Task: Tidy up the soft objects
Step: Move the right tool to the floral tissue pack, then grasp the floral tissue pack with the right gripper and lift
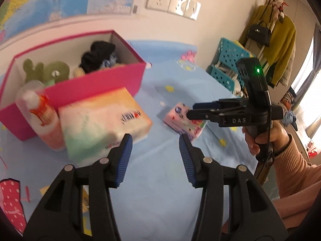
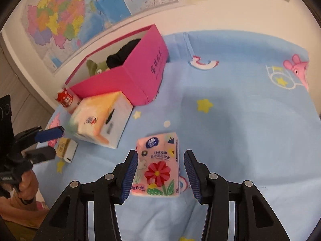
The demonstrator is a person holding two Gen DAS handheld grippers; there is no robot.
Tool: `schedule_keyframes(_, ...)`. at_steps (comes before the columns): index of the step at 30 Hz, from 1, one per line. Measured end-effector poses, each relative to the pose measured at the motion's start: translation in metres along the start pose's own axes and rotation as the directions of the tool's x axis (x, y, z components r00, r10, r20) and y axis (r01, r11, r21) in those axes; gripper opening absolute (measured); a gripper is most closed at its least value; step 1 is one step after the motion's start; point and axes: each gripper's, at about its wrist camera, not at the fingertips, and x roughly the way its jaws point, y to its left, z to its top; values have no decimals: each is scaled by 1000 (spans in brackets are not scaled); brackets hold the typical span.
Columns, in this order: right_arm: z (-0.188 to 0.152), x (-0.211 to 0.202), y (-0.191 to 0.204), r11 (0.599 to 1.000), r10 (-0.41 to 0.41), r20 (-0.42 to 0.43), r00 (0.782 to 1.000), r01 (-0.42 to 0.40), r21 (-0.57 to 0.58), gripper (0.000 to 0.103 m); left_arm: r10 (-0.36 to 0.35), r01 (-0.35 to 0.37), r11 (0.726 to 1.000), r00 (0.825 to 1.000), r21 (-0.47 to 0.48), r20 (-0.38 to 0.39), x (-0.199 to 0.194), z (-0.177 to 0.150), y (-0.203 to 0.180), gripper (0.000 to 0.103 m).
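Bed: I see a light blue sheet (image 2: 240, 120) with stars and cartoon pigs; everything lies on it, and a wall with a map (image 2: 66, 16) runs along the far side.
Pink box: an open pink box (image 2: 140, 74) sits far left on the bed by the wall. Inside I make out a green plush toy (image 1: 46, 71) at the left and dark cloth (image 1: 98, 56) at the right.
Large tissue pack: a pastel orange-and-green pack (image 2: 102, 120) lies just in front of the box, touching or almost touching its near wall; I cannot tell which.
Bottle: a clear bottle with a red label (image 1: 40, 110) stands left of the large pack, beside the box.
Small tissue pack: the pink pack with a red flower (image 2: 158, 166) lies flat, right of the large pack and apart from it.
Small carton: a little yellow-and-white carton (image 2: 66, 150) lies near the large pack's near-left corner.
Right tool (image 2: 160, 172): released; my jaws stand on either side of the flower pack, with gaps at both pads.
Left tool (image 1: 155, 156): released, nothing between the jaws; it hangs over bare sheet, the large pack just beyond its left finger.
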Motion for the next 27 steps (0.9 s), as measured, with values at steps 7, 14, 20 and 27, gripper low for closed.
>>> schedule_keyframes(7, -9, 14, 21, 992, 36, -45, 998, -41, -118, 48, 9, -9, 1000, 1000, -26, -28, 3, -11, 5, 50)
schedule_keyframes(14, -36, 13, 72, 935, 175, -135, 975, -208, -288, 47, 5, -8, 999, 998, -45, -62, 9, -20, 16, 50)
schedule_keyframes(20, -50, 7, 106, 898, 228, -138, 964, -262, -353, 47, -38, 31, 997, 993, -67, -109, 18, -30, 18, 50)
schedule_keyframes(27, -63, -19, 76, 952, 227, -93, 969, -241, -188, 47, -106, 98, 993, 984, -61, -142, 21, -41, 11, 49)
